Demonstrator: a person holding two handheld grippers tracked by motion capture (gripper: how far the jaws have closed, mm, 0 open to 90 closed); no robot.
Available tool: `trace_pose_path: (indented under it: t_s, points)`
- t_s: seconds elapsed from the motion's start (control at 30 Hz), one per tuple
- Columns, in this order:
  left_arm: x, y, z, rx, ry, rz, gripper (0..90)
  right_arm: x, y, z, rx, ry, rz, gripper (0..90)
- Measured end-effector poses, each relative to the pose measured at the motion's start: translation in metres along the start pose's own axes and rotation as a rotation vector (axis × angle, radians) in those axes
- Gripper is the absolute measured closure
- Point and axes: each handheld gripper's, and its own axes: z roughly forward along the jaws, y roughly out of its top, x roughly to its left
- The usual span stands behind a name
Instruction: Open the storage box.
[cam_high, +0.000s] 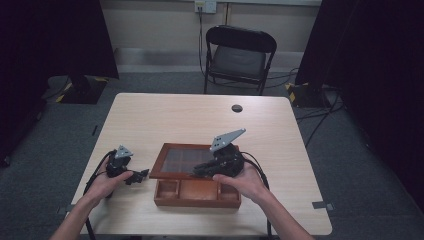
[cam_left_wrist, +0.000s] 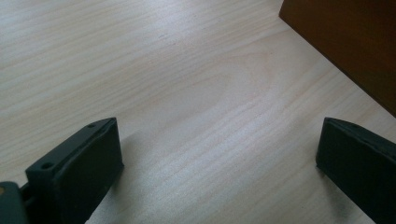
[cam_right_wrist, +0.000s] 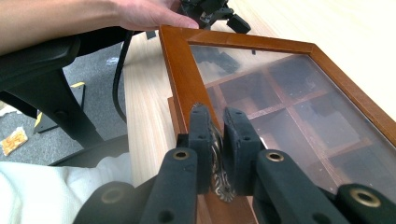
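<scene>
A brown wooden box (cam_high: 197, 202) with several compartments stands near the table's front edge. Its glass-paned lid (cam_high: 184, 161) is raised at the front and slopes up off the box. My right gripper (cam_right_wrist: 217, 114) is shut on the brass clasp (cam_right_wrist: 217, 156) on the lid's wooden frame (cam_right_wrist: 180, 70); in the high view the right gripper (cam_high: 201, 170) is at the lid's front right. My left gripper (cam_high: 140, 176) rests low over the table just left of the box, jaws wide apart and empty. In its own view, the left gripper (cam_left_wrist: 219, 126) faces bare wood with the box's side (cam_left_wrist: 345, 42) at the upper right.
The light wooden table (cam_high: 165, 120) has a dark round cable hole (cam_high: 237, 108) toward the back. A black folding chair (cam_high: 240, 55) stands beyond the far edge. Black cables trail from both grippers off the table's front edge.
</scene>
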Motion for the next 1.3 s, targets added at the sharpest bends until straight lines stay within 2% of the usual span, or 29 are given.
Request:
trace_pose_path:
  t_s: [0.5,0.8,1.3]
  points:
    - [0.0,0.0,0.0,0.0,0.0,0.0,0.0,-0.002,0.006,-0.004,0.001,-0.008,0.014,82.2]
    - [0.0,0.0,0.0,0.0,0.0,-0.001,0.0,-0.004,0.013,-0.007,-0.002,-0.022,0.044,82.1]
    - [0.0,0.0,0.0,-0.005,-0.003,-0.007,0.0,-0.007,0.02,-0.012,-0.007,-0.032,0.038,82.2]
